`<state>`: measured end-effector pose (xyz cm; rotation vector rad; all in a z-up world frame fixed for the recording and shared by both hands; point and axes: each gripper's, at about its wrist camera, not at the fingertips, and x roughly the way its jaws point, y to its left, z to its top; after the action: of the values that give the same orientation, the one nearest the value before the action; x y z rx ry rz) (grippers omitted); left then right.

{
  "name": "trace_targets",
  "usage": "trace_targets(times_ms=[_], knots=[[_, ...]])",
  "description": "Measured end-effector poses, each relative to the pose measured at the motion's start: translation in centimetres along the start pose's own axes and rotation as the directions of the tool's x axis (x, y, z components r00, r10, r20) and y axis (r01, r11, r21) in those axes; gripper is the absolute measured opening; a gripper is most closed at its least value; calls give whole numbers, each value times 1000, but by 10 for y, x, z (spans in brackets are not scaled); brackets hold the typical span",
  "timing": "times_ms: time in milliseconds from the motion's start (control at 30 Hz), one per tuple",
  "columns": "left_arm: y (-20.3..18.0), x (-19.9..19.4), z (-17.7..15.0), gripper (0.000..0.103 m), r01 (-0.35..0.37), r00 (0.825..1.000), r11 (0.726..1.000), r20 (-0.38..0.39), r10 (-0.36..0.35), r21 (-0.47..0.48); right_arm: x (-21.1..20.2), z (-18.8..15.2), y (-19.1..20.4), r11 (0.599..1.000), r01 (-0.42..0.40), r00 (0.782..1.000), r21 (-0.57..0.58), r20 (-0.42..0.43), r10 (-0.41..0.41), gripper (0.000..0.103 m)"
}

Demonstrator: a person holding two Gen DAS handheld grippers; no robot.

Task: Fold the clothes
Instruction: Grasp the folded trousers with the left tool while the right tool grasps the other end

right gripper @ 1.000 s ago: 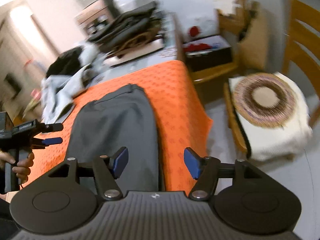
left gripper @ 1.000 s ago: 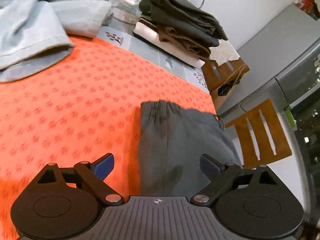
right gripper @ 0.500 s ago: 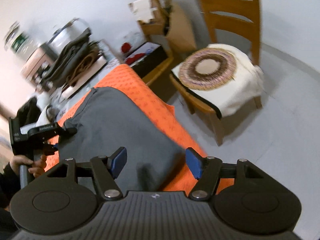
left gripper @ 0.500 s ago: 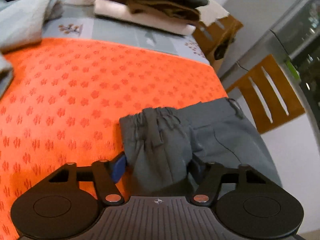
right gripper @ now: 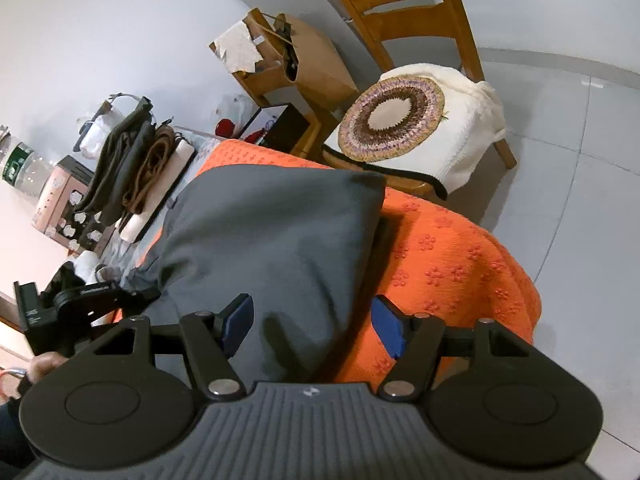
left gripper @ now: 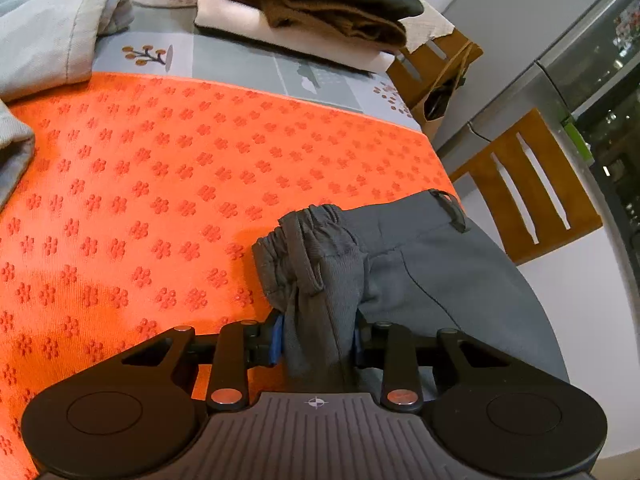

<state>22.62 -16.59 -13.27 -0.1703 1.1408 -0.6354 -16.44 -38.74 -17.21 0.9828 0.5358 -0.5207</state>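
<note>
The grey trousers [left gripper: 404, 264] lie on the orange cloth [left gripper: 160, 184] at the table's edge, waistband bunched. The left gripper [left gripper: 316, 338] is closing on that bunched waistband, its 2 blue pads pressing the fabric. The right gripper [right gripper: 312, 326] hangs wide open over the trousers' other end, gripping nothing. Folded clothes [left gripper: 320, 4] sit stacked beyond.
</note>
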Motion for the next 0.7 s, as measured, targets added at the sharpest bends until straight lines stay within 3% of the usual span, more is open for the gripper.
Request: trace_targets(times_ms=[167,333,467,633,700], knots=[[-2,0,1,34,-7,1000,1000,-8,7,23,10,-1,0,1000,8,999,29,48,-9,74],[-4,0,1,35,-17,1000,999,-10,18,32,12,2,7,998,56,996,3,64,-56,68],[-5,0,0,35,-25,1000,999,-12,25,41,14,15,2,997,74,990,34,120,-78,69],[-8,0,0,35,-39,999,998,-16,40,56,26,30,-6,996,75,990,49,116,-81,70],[-9,-1,0,35,-39,999,998,-19,40,53,25,30,-5,997,59,991,43,114,-64,63]])
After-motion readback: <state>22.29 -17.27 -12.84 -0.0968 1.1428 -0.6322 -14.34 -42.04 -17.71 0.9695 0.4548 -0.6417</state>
